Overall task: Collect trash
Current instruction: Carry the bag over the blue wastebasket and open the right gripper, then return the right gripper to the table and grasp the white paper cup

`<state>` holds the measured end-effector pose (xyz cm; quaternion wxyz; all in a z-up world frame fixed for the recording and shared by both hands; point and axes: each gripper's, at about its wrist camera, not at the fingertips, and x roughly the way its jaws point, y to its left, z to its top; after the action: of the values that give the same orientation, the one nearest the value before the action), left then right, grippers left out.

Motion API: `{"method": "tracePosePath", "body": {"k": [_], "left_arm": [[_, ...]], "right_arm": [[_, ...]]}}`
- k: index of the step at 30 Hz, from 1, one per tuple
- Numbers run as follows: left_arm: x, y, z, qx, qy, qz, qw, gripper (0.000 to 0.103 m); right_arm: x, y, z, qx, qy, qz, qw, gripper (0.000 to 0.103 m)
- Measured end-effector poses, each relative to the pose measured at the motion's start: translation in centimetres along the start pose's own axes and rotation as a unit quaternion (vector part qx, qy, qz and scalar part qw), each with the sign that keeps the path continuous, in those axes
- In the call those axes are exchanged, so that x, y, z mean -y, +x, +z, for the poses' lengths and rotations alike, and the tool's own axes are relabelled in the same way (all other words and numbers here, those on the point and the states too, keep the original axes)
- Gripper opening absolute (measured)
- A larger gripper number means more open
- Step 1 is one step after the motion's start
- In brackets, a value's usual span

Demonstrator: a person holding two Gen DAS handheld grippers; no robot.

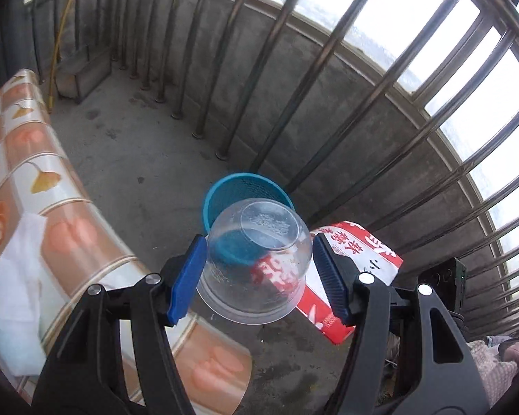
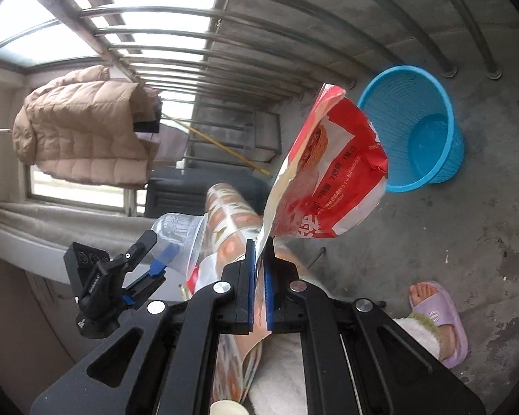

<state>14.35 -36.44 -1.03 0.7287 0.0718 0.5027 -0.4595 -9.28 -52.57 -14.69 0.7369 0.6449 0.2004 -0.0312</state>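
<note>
My left hand-held gripper (image 1: 259, 269) has its blue pads (image 1: 187, 280) pressed on both sides of a clear plastic cup (image 1: 256, 263), held bottom-forward above the blue basket (image 1: 225, 190) on the concrete floor (image 1: 138, 159). My right hand-held gripper (image 2: 259, 276) is pinched tight on the edge of a red and white snack bag (image 2: 332, 173), which hangs in the air near the basket. The table (image 1: 52, 186) with its patterned cover is on my left.
</note>
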Motion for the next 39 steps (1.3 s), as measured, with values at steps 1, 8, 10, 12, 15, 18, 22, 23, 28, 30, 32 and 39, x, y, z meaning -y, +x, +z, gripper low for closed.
{"method": "tracePosePath", "body": {"k": [1, 8, 10, 12, 15, 18, 22, 23, 28, 30, 32, 39], "left_arm": [[0.3, 1.8, 0.6, -0.013, 0.004, 0.002, 0.9999, 0.059], [1.8, 12.2, 5.1, -0.067, 0.025, 0.031, 0.9970, 0.060], [2.0, 15.6, 6.3, -0.079, 0.028, 0.027, 0.9961, 0.060], [2.0, 18.6, 6.8, -0.105, 0.036, 0.046, 0.9928, 0.062], [0.5, 20.9, 7.0, -0.131, 0.007, 0.069, 0.9889, 0.069], [-0.8, 19.5, 7.0, -0.126, -0.028, 0.049, 0.9904, 0.071], [-1.2, 15.7, 6.8, -0.091, -0.014, 0.047, 0.9946, 0.075], [-1.1, 14.8, 6.8, -0.085, -0.012, 0.047, 0.9952, 0.075], [-0.8, 9.0, 6.2, -0.059, -0.008, 0.031, 0.9978, 0.075], [-0.7, 6.2, 5.5, -0.048, 0.005, 0.027, 0.9985, 0.076], [-0.8, 3.3, 4.4, -0.034, 0.017, 0.026, 0.9989, 0.080], [-5.0, -8.6, -2.2, 0.034, 0.001, 0.031, 0.9989, 0.083]], "right_arm": [[0.6, 0.5, 1.0, 0.005, 0.003, -0.013, 1.000, 0.005], [5.3, 4.3, 6.6, 0.022, 0.020, -0.098, 0.995, 0.006], [6.5, 5.9, 8.3, 0.021, 0.018, -0.118, 0.993, 0.008], [8.3, 7.7, 9.9, 0.015, 0.024, -0.151, 0.988, 0.017], [11.4, 9.6, 11.6, 0.002, 0.061, -0.208, 0.976, 0.055], [13.4, 9.2, 11.4, 0.002, 0.098, -0.200, 0.975, 0.056], [13.7, 7.2, 10.0, 0.021, 0.102, -0.191, 0.976, 0.061], [13.3, 6.8, 9.5, 0.026, 0.103, -0.190, 0.976, 0.061], [11.3, 4.3, 7.1, 0.036, 0.089, -0.180, 0.979, 0.061], [9.7, 3.6, 6.1, 0.032, 0.066, -0.183, 0.980, 0.061], [7.8, 2.9, 4.7, 0.023, 0.037, -0.179, 0.983, 0.062], [1.9, 1.9, -0.6, -0.026, -0.051, -0.147, 0.988, 0.068]]}}
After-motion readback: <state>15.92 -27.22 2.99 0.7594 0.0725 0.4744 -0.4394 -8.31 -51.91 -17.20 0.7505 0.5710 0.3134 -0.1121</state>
